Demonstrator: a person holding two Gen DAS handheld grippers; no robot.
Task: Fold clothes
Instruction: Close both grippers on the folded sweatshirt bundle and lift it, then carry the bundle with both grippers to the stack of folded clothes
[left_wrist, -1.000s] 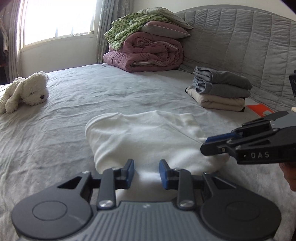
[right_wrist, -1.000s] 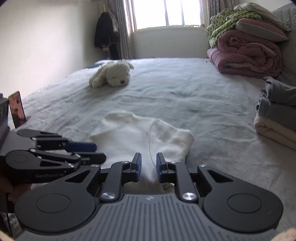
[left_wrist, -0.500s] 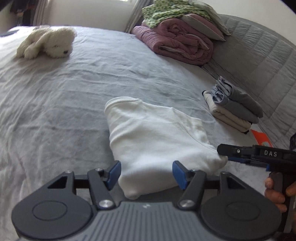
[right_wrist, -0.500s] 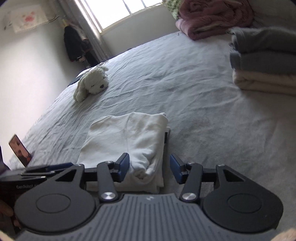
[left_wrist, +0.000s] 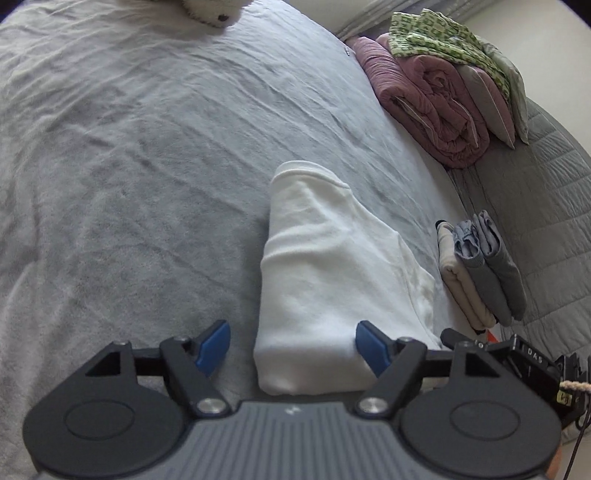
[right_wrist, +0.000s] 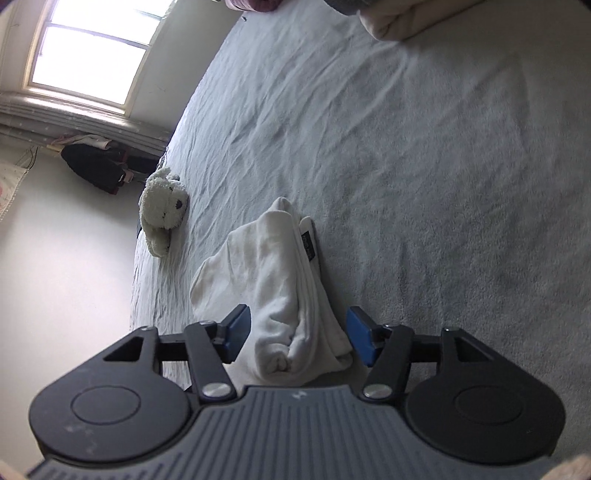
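Observation:
A folded white garment (left_wrist: 325, 280) lies on the grey bed sheet (left_wrist: 129, 184). My left gripper (left_wrist: 293, 347) straddles its near end; the jaws are opening, and the blue pads (left_wrist: 212, 345) stand clear of the cloth. In the right wrist view the same white garment (right_wrist: 280, 295) shows its layered edge between the fingers of my right gripper (right_wrist: 299, 338). Those jaws are opening too, with gaps between pads (right_wrist: 360, 339) and cloth. The right gripper's black body (left_wrist: 517, 360) shows at the left view's lower right.
A stack of folded grey and beige clothes (left_wrist: 480, 273) sits right of the garment by the quilted headboard (left_wrist: 535, 192). Rolled pink and green bedding (left_wrist: 443, 88) lies beyond. A white plush dog (right_wrist: 162, 210) rests near the bed's far edge, below a window (right_wrist: 92, 44).
Both grippers have rolled and drawn in over the garment's near end, and their jaws have widened from nearly closed. The garment now lies between each pair of fingers.

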